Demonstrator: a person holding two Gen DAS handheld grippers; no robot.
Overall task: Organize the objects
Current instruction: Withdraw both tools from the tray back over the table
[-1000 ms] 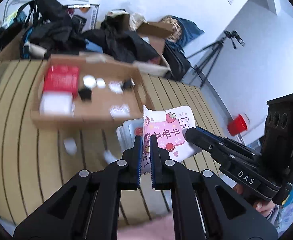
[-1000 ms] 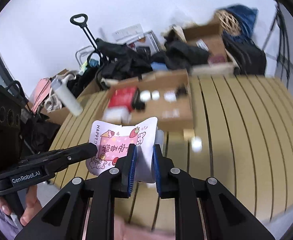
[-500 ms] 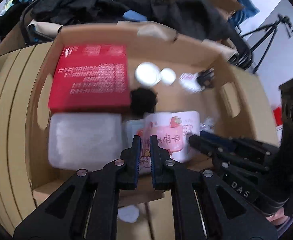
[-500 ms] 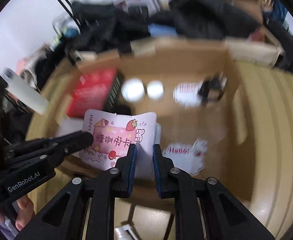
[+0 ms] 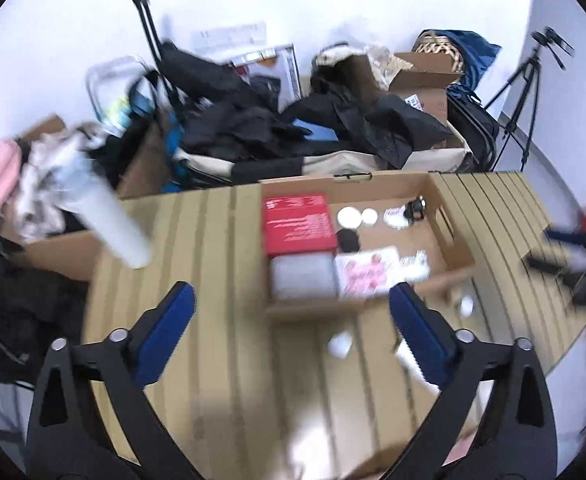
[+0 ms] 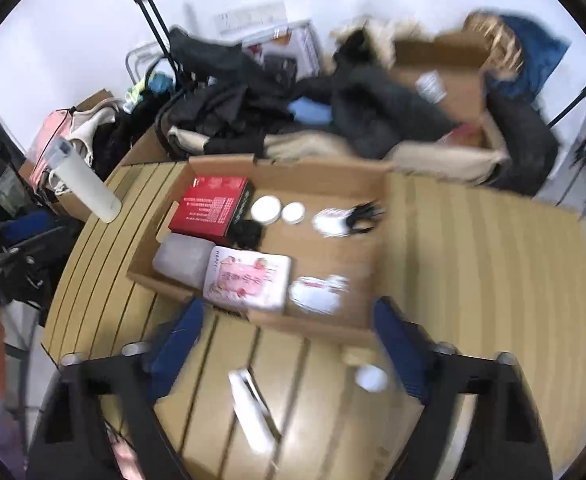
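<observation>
A pink cartoon card packet (image 5: 367,274) (image 6: 249,280) lies flat in the front of a shallow cardboard box (image 5: 317,312) (image 6: 313,326) on the slatted wooden table. Beside it are a clear plastic case (image 6: 181,256), a red box (image 5: 299,224) (image 6: 211,208), two white lids (image 6: 267,209) and a small black thing (image 6: 247,234). My left gripper (image 5: 291,296) hovers in front of the box, its jaws opening wide with nothing between them. My right gripper (image 6: 289,312) hangs over the box's front rim, jaws also opening and empty.
Loose on the table before the box lie a white cap (image 5: 340,345) (image 6: 371,378) and a white stick-like item (image 6: 253,416). A white bottle (image 5: 109,224) (image 6: 85,188) stands at the table's left edge. Dark clothes, bags and cartons are piled behind, with a tripod (image 5: 529,92) at the right.
Both grippers held the pink packet and carried it over the box. They have let go, opened wide and pulled back and up; the packet now lies in the box.
</observation>
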